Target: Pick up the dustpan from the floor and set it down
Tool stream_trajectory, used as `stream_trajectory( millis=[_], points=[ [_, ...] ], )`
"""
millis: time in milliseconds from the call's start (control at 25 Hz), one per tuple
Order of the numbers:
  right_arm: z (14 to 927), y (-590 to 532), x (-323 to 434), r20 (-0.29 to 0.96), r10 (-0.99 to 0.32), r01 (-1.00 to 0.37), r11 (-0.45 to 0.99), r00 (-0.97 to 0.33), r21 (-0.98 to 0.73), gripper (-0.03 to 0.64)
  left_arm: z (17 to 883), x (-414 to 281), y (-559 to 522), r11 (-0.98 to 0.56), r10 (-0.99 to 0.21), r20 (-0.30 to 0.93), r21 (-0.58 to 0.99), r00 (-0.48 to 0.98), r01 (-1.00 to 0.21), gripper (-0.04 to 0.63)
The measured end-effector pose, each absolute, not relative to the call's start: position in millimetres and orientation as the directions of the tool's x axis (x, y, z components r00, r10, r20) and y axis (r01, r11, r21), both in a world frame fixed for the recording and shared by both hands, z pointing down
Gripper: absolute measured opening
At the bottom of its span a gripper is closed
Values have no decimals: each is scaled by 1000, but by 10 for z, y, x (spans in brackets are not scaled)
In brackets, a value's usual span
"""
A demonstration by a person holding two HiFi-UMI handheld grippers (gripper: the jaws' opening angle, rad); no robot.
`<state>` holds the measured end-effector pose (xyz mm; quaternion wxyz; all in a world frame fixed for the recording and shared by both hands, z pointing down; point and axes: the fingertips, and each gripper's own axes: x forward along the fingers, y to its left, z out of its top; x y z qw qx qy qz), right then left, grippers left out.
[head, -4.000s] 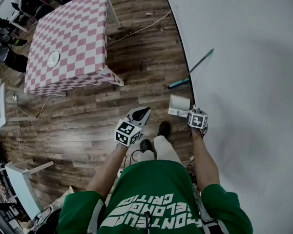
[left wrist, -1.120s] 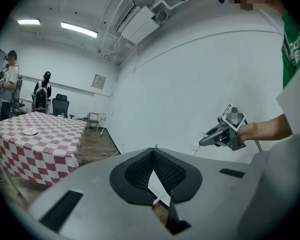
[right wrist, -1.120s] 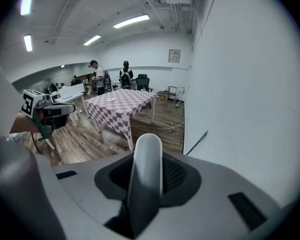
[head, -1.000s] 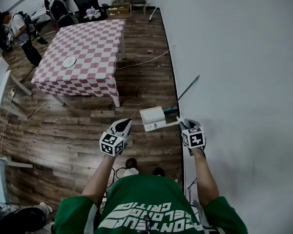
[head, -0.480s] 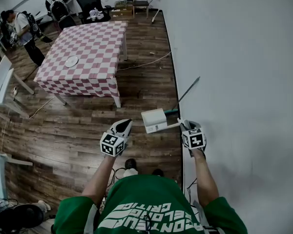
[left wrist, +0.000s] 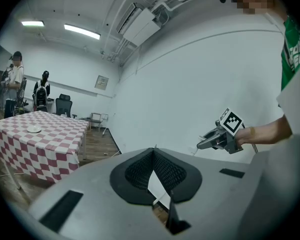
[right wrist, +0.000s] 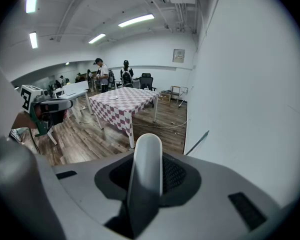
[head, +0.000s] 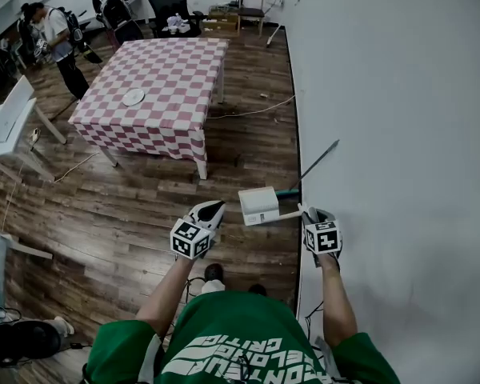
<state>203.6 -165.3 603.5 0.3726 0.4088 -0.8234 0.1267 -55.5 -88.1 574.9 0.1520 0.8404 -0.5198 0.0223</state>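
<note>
A counter draped in pink-and-white checked cloth [head: 156, 94] carries a small round white plate [head: 133, 97]. A thin pale cable [head: 250, 111] trails across the dark wooden plank floor [head: 128, 206]. A long-handled, teal-headed broom [head: 316, 165] leans against the white wall [head: 400, 134].

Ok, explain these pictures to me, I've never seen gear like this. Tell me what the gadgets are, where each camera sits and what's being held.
There is no robot here. A person in a green shirt holds a two-jaw gripper in each hand. The cubes with square markers are parts of those grippers. One picture comes from a camera on the person's head, looking down. The other two come from cameras riding on the grippers, each looking along its own jaws. The right gripper is closed on the handle of a white dustpan, held up over the wooden floor. The left gripper is shut and empty. Farther off stands a table with a pink-checked cloth and a plate on it. A long-handled tool leans against the wall.
</note>
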Motion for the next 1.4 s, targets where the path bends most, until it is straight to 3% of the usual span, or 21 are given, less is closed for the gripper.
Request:
stream_trajectory(
  millis=[1400],
  points=[
    [6391,-2011,964,762,-547,-754,646,-347,121,103,5930,-1634,-1111,-400,-875,178,258,450,-879,3]
  ],
)
